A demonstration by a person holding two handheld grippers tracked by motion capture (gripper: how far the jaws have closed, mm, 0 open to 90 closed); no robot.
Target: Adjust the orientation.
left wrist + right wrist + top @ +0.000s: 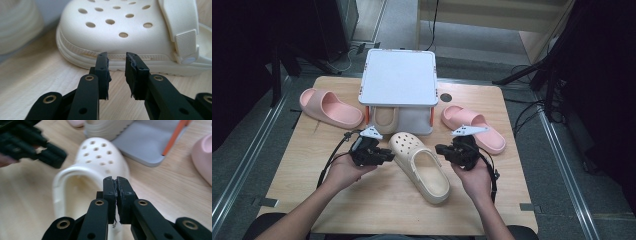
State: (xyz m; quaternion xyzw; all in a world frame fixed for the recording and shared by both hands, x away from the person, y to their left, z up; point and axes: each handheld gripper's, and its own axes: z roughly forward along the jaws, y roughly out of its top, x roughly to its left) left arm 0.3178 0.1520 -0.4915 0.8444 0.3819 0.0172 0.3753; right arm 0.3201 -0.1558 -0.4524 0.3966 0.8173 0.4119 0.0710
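Partly blurred, the clog (100,157) sits between left tool (117,75), apart, and right tool (116,200), together.

A cream clog (421,166) dotted with round holes lies on the pale wood-grain table (362,200). Pink slides sit at ten o'clock (330,108) and two o'clock (474,127). The rack (399,77) at twelve is light grey with orange posts.
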